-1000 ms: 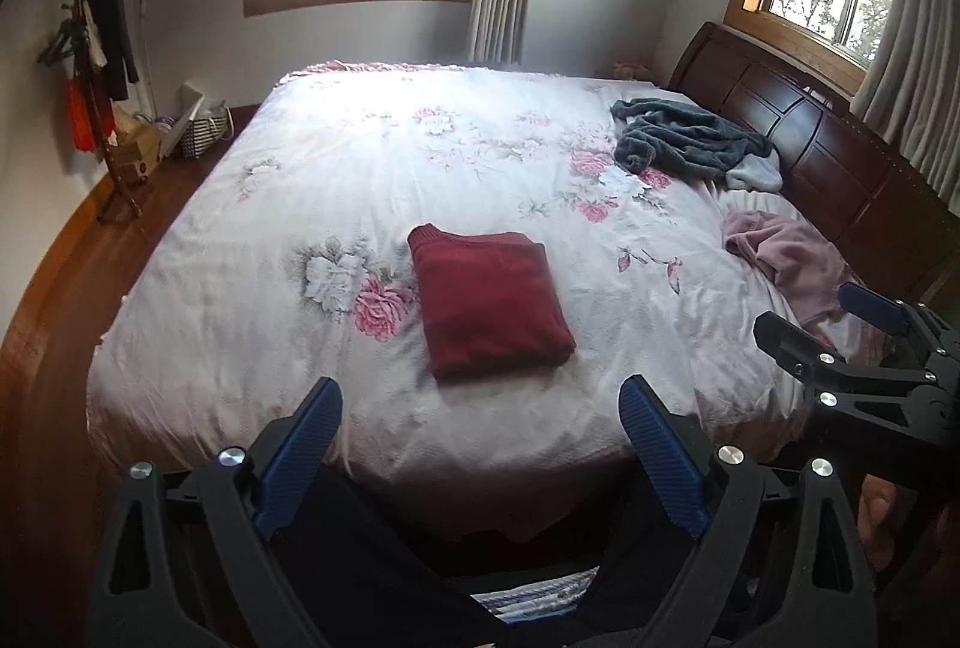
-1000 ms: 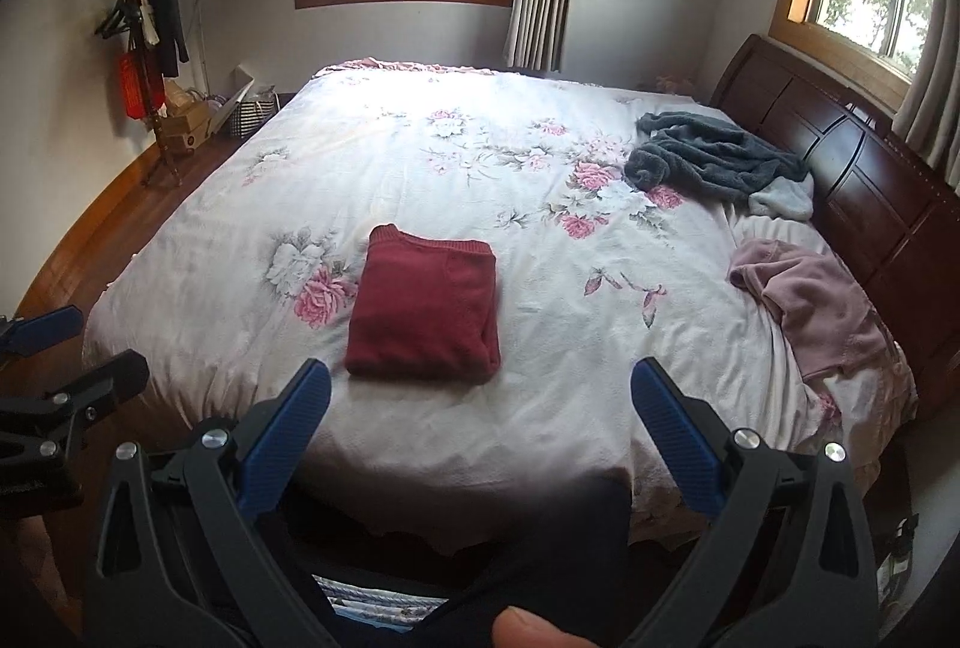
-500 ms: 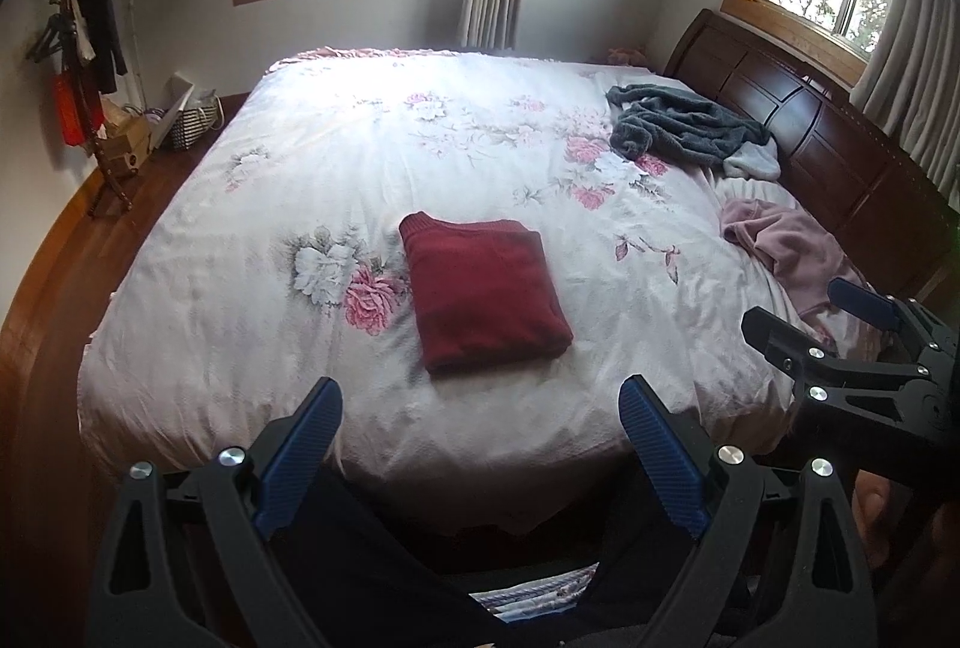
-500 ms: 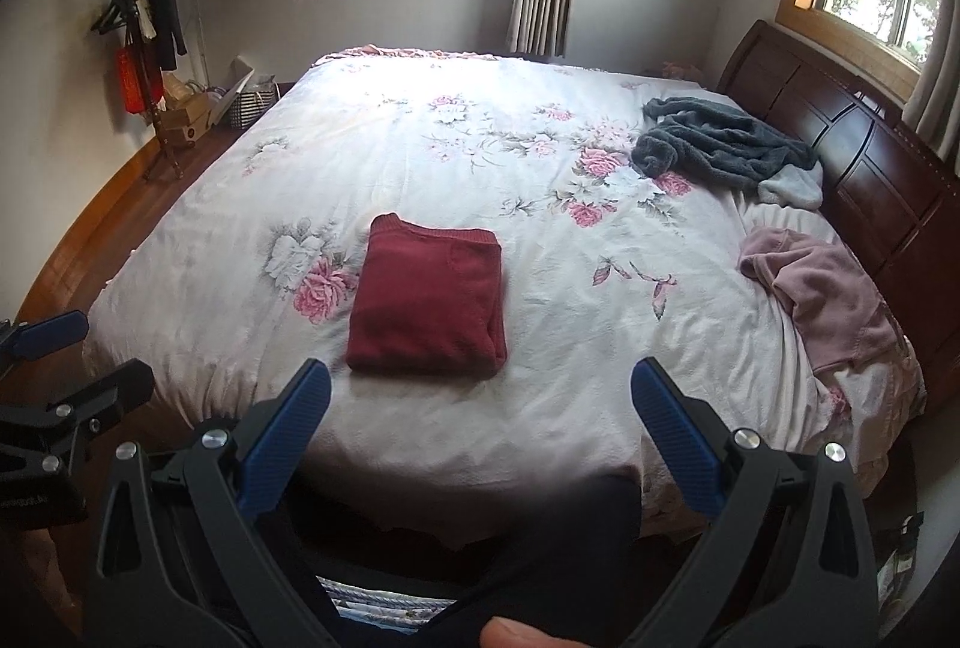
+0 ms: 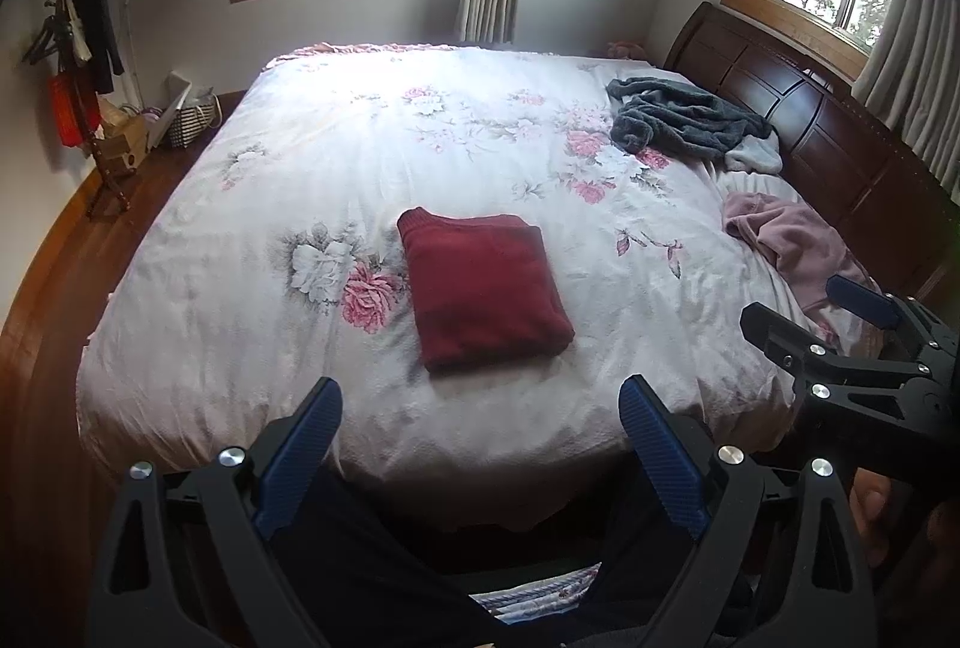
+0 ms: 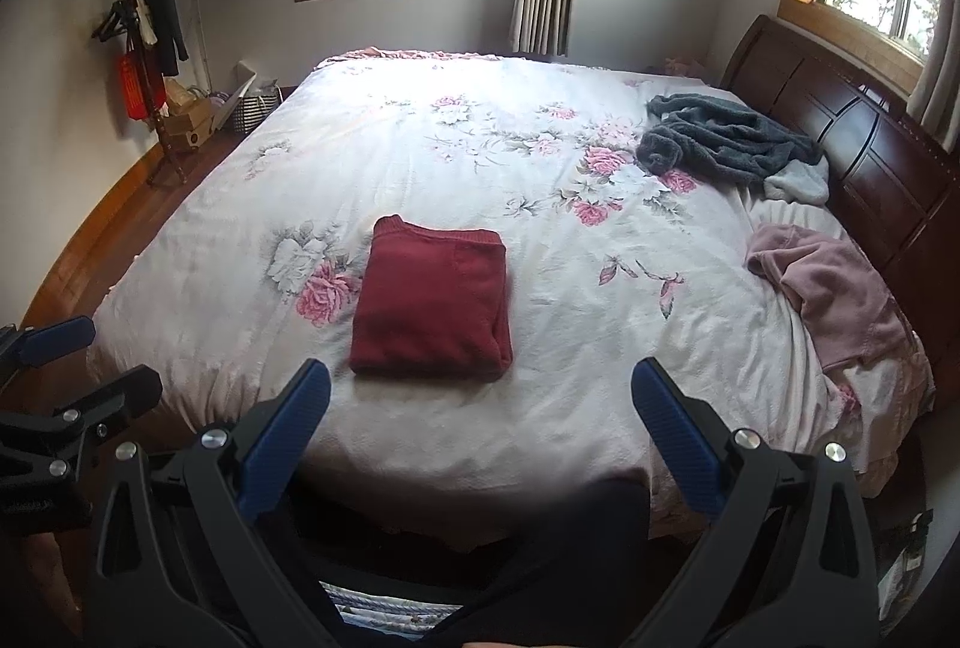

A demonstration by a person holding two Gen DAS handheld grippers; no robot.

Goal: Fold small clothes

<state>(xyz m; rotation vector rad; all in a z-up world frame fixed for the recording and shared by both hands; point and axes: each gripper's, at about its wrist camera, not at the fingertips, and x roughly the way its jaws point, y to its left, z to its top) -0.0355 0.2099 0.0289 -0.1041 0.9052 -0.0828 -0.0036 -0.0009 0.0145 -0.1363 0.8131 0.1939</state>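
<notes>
Dark red knit, folded into a thick, neat rectangle: seen from the left wrist, the red garment [image 5: 485, 291] lies flat on the floral bedspread [image 5: 372, 156], near the foot edge and roughly mid-width. Its ribbed end points toward the far window, so its long axis runs from the foot of the bed away, slightly skewed to the left. The left gripper [image 5: 480, 444] hangs short of the bed, fingers spread wide, empty. The right gripper [image 5: 804, 315] shows at the right edge, also parted.

From the right wrist, the same garment [image 6: 433, 299] sits squarer, folded edges aligned, ribbing on the far side. The right gripper [image 6: 480, 426] is released and empty, off the mattress. A grey garment [image 6: 723, 138] and a pink garment [image 6: 831, 288] lie crumpled by the headboard [image 6: 870, 156], well apart from it.
</notes>
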